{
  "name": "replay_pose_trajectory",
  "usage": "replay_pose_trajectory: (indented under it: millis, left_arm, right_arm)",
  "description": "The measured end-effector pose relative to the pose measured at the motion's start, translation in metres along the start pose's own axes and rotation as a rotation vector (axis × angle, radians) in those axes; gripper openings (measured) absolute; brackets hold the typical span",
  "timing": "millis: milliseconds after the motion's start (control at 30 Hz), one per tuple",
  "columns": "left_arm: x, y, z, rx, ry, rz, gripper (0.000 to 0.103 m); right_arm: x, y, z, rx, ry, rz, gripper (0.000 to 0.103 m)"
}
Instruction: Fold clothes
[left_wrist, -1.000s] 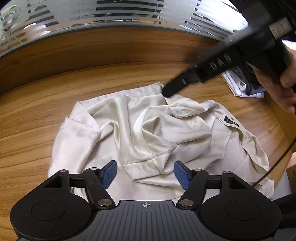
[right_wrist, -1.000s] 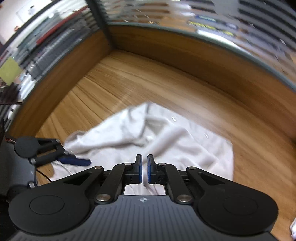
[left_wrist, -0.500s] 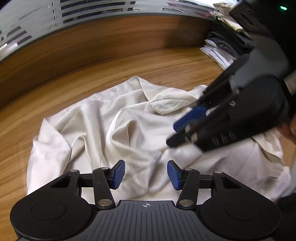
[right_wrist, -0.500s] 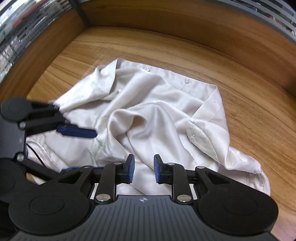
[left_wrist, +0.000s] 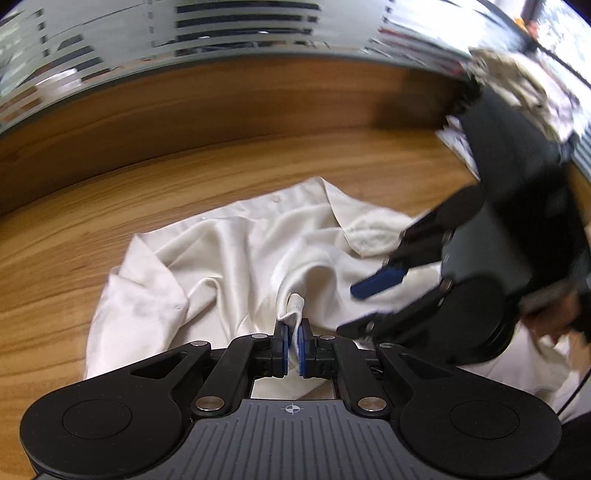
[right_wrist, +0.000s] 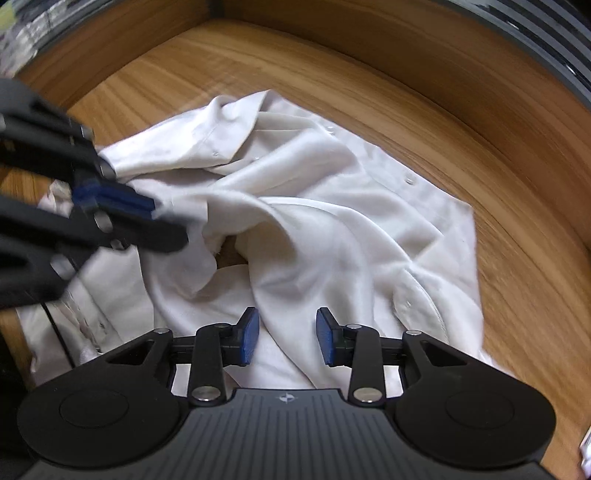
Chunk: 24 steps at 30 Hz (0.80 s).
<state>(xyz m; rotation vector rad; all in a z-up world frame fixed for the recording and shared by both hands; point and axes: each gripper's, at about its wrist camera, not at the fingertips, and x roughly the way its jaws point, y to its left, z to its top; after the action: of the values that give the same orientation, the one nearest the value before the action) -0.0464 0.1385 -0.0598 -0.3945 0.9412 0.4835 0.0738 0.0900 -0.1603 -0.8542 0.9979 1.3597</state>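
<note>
Shirt (left_wrist: 236, 254) lies crumpled mid-frame on the tabletop (left_wrist: 184, 173); left tool (left_wrist: 291, 345) pinches a ridge, right tool (right_wrist: 287, 339) hovers wide over cloth lower centre.

My left claw (right_wrist: 110, 206) smears with motion blur; the shirt (left_wrist: 240, 251) runs under both claw bodies, its near hem hidden.

a wooden table (left_wrist: 110, 192) carries a crumpled cream shirt (right_wrist: 332, 221) and stacked clothes (left_wrist: 458, 136).
</note>
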Motion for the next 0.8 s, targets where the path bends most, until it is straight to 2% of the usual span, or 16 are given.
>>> replay_pose_trajectory:
  millis: [100,167,200,367,800]
  left_arm:
    - [-0.003,0.006,0.004,-0.04,-0.008,0.001,0.007]
    - [-0.003,0.008,0.006,-0.055,-0.01,0.002,0.007]
    - [-0.003,0.009,0.007,-0.058,-0.009,0.0,0.007]
    - [-0.008,0.007,0.008,-0.053,-0.014,-0.026,0.007]
    - [-0.056,-0.033,0.012,0.042,-0.058,-0.183,0.007]
  right_arm:
    - [0.007,0.002,0.001,-0.013,0.007,-0.017,0.036]
    - [0.003,-0.003,0.0,0.012,0.004,-0.031,0.008]
    - [0.001,-0.006,-0.001,0.024,0.002,-0.038,0.001]
    - [-0.038,-0.023,-0.01,0.108,-0.045,-0.04,0.0]
    - [-0.165,-0.044,-0.043,0.298,-0.156,-0.001,0.0]
